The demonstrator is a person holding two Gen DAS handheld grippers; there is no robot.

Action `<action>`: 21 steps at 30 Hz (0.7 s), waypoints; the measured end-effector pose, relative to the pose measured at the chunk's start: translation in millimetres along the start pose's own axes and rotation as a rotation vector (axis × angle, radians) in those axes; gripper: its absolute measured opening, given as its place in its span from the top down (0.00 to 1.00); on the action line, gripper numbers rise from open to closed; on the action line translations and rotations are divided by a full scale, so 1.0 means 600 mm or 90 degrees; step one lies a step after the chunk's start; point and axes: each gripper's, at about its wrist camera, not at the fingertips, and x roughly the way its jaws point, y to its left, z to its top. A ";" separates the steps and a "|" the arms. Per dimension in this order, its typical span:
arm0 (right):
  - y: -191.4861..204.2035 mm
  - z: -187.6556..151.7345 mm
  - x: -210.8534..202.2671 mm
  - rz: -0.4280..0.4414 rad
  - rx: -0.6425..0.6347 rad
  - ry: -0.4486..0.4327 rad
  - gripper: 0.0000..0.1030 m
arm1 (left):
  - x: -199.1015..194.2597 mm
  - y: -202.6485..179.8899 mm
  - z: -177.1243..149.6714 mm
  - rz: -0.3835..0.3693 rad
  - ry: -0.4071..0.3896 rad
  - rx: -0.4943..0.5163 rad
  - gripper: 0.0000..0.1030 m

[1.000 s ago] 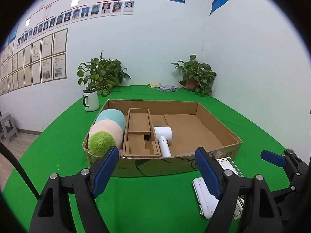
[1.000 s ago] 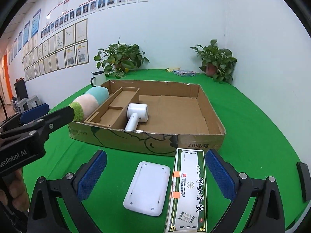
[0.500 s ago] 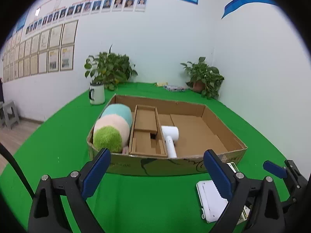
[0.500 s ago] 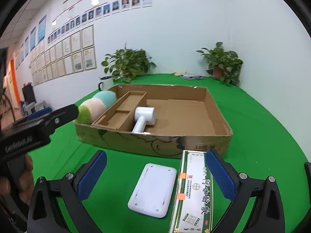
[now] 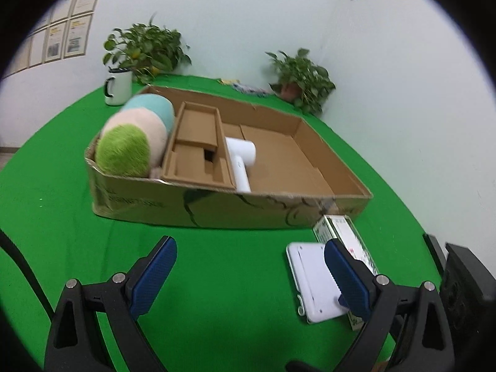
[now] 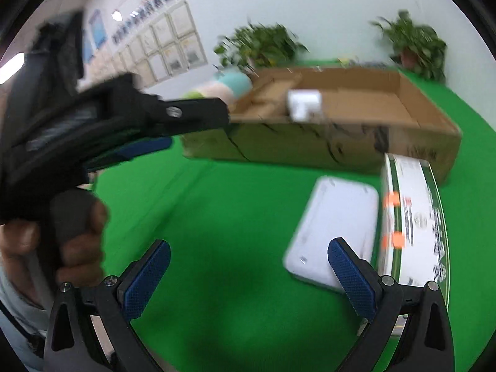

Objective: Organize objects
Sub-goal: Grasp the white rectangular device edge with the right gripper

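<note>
A shallow cardboard box (image 5: 198,207) (image 6: 310,148) holds a striped plush roll (image 5: 133,142), a cardboard insert (image 5: 198,142) and a white hair dryer (image 5: 241,161) (image 6: 302,105). In front of it on the green cloth lie a flat white case (image 5: 313,282) (image 6: 334,226) and a green-and-white carton (image 5: 344,235) (image 6: 412,214). My left gripper (image 5: 251,276) is open and empty, its right finger over the case. My right gripper (image 6: 248,276) is open and empty, just left of the case.
A white mug (image 5: 117,86) and two potted plants (image 5: 145,49) (image 5: 300,77) stand behind the box. The left hand-held gripper body (image 6: 93,130) fills the left of the right wrist view. A wall runs close on the right.
Both grippers have tilted down and moved toward the tabletop. The right wrist view has swung left and is blurred, with the white case and carton now at its right.
</note>
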 end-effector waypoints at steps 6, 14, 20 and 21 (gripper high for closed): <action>-0.039 -0.007 0.019 -0.070 0.018 0.018 0.01 | 0.004 -0.003 -0.007 -0.021 0.012 0.007 0.06; -0.051 0.011 0.057 -0.149 -0.012 0.044 0.01 | 0.000 0.008 -0.010 -0.010 0.013 -0.001 0.06; -0.040 0.014 0.082 -0.204 -0.034 0.057 0.30 | -0.003 0.027 -0.010 -0.006 0.019 -0.018 0.06; -0.039 0.012 0.081 -0.196 -0.036 0.055 0.30 | -0.004 0.028 -0.010 -0.009 0.019 -0.017 0.06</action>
